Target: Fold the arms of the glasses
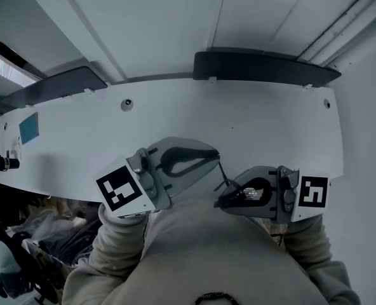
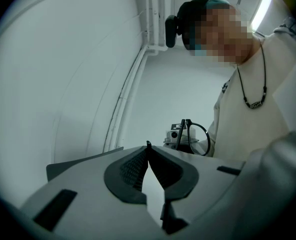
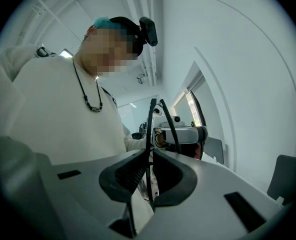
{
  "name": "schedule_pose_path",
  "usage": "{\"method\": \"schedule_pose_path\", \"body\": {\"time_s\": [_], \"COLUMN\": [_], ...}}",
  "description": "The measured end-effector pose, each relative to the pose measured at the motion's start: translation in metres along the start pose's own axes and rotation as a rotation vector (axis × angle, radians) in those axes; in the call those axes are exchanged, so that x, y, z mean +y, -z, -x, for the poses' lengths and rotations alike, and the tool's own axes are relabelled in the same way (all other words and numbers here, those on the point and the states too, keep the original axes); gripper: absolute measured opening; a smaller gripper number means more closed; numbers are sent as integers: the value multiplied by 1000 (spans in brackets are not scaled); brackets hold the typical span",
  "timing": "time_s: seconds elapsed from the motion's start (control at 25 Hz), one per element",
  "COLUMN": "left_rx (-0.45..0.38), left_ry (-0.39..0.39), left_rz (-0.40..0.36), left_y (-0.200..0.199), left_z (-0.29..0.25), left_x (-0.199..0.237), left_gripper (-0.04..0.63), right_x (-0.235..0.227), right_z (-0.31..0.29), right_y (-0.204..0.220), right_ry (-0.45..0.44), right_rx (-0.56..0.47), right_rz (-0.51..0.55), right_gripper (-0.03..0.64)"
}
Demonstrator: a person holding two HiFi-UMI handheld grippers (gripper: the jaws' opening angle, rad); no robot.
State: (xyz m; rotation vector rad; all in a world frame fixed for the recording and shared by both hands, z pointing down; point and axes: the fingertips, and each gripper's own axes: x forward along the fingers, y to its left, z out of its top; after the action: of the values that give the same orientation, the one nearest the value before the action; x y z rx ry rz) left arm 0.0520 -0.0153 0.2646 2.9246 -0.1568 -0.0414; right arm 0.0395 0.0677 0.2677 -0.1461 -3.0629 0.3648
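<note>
My right hand-held gripper (image 3: 151, 156) clamped on the thin black glasses (image 3: 148, 126), my left hand-held gripper (image 2: 148, 149) closed tip to tip just beside them, white counter (image 1: 239, 119) beyond.

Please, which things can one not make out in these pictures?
Glasses: arms folded or not is unclear; head view, small, dark, partly behind the right gripper; right gripper view, edge-on, partly behind its jaws.
Small dark object at table left edge: head view, too tiny to identify.

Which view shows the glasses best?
Right gripper view: the glasses sit close up, clamped in the right gripper. Left gripper view shows them small, with one lens rim; head view shows only a thin dark arm.
</note>
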Motion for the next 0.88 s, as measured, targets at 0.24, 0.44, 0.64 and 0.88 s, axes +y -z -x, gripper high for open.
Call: {"method": "schedule_pose_path", "body": {"time_s": [0.24,0.44,0.64,0.88], "left_rx": [41,67,93,153], "left_ry": [5,29,52,101], "left_rz": [-28,-65,-99,-176], "left_y": [3,3,7,10], "left_z": [-1,-2,-3,-4], "left_x": [-2,-14,-19,-30], "left_gripper": [18,18,18,20], "right_x": [-4,-4,-7,-11], "right_z": [-1,-1,-2,-3], "right_y": [6,13,18,23], "right_ry": [8,7,6,6], "right_rx": [27,42,59,90], "right_rz": [-17,-43,-51,-86], "right_gripper": [57,57,57,57]}}
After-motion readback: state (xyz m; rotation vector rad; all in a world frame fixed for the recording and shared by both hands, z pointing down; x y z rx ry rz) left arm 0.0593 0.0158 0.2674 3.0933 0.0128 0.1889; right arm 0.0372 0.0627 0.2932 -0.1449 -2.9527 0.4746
